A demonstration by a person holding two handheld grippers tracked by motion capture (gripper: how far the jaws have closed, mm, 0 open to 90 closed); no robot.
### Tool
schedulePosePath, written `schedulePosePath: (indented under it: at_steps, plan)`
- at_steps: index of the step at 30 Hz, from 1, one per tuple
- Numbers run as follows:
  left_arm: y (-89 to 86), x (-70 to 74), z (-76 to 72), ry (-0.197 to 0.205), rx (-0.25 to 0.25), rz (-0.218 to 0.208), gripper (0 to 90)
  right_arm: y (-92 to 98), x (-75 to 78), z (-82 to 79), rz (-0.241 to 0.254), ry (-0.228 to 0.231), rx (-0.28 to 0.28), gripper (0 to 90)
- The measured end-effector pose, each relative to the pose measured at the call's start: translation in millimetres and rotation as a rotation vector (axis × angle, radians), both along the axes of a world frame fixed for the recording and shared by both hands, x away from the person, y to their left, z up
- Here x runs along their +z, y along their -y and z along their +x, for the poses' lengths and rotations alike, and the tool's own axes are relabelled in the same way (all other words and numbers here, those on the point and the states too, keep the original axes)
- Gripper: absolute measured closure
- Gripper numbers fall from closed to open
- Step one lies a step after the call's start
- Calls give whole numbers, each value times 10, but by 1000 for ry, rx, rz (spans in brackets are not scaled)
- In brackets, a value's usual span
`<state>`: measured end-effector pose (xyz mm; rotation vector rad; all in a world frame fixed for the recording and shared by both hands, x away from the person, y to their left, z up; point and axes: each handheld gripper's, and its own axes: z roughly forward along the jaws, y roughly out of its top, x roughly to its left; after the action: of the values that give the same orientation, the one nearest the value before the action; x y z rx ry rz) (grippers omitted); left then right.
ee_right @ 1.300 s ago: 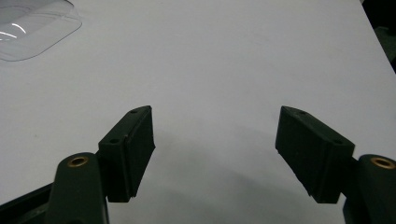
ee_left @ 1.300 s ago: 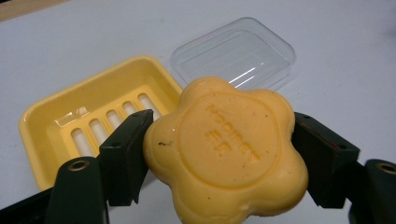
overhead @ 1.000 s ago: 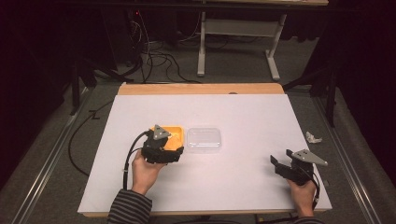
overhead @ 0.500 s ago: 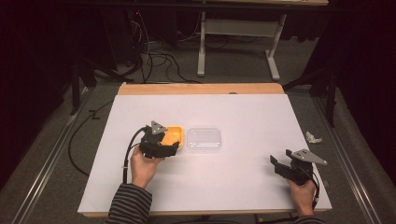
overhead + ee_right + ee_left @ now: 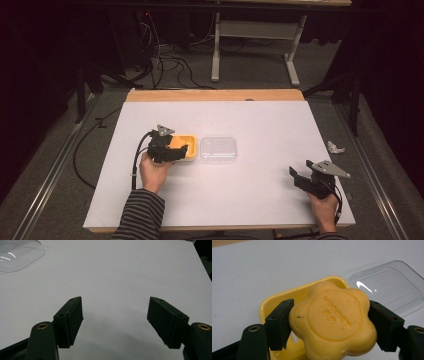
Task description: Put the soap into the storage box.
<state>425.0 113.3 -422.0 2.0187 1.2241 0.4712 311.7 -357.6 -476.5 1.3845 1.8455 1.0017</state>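
Soap (image 5: 332,322) between left gripper (image 5: 329,327) jaws

Flower-shaped soap (image 5: 332,325) looks waxy, matt, lightly speckled, with embossed lettering. Yellow soap dish (image 5: 274,302) is glossy plastic; clear lid (image 5: 387,285) is ribbed, shiny transparent plastic. Table (image 5: 250,190) is matt white with a wooden edge.

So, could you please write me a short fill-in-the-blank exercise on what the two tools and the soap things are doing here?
1. The left tool is shut on the flower-shaped yellow ____.
2. The soap is held above the yellow ____.
3. The clear lid lies on the table beside the dish, on the side nearer the ____ tool.
4. The right tool has its jaws ____ and holds nothing.

Missing words: soap; dish; right; open
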Motion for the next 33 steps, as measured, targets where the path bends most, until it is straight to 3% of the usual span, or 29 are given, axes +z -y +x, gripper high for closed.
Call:
schedulePosePath:
  at_steps: [11,16,19,22,33]
  plan:
    - [68,-42,145,-6,-14,31,277,-3,0,-4,0,1,-9,290]
    - [66,-82,201,-22,11,7,277,-3,0,-3,-1,0,-7,290]
    - [83,-97,210,-9,23,39,276,-7,0,-1,-2,-3,-9,291]
    - [85,-113,229,-9,28,31,276,-7,0,0,-3,-3,-8,291]
    - [108,-232,300,-50,39,57,276,-4,0,-1,-4,0,-9,290]
